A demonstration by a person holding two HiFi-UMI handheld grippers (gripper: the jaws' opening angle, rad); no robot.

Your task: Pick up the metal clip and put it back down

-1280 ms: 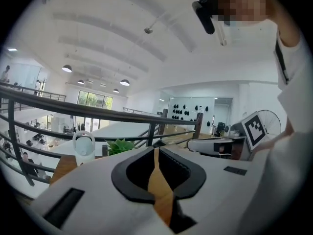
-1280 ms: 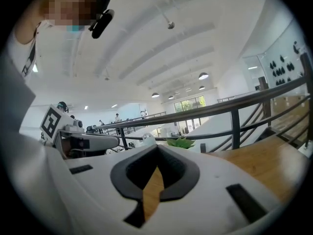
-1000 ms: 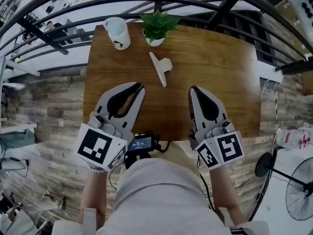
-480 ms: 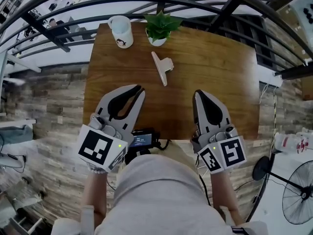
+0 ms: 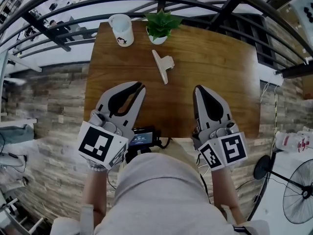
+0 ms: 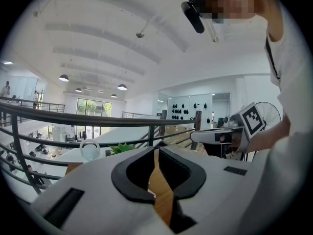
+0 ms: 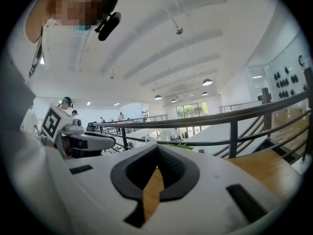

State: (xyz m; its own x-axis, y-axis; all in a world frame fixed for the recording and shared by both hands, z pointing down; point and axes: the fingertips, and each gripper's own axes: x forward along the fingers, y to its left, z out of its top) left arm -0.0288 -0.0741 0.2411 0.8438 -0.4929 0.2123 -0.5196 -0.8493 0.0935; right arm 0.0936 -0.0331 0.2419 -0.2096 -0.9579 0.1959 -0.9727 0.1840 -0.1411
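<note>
Hovering at the near edge of the bench (image 5: 220, 58) with left claw (image 5: 139, 86) and right claw (image 5: 198, 88), both closed tight on nothing, much as a second ago. No reach yet for the metal clip (image 5: 162, 66), flat on the bench near the potted plant (image 5: 160, 26); pick-up apparently not begun.

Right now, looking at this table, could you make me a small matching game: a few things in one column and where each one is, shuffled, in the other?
Things:
1 white mug
2 potted plant
3 metal clip
4 right gripper

Places:
A lying flat in the middle of the wooden table
B far left corner
C over the near side, jaws together, empty
D far edge, just right of the mug

Pairs: 1-B, 2-D, 3-A, 4-C
</note>
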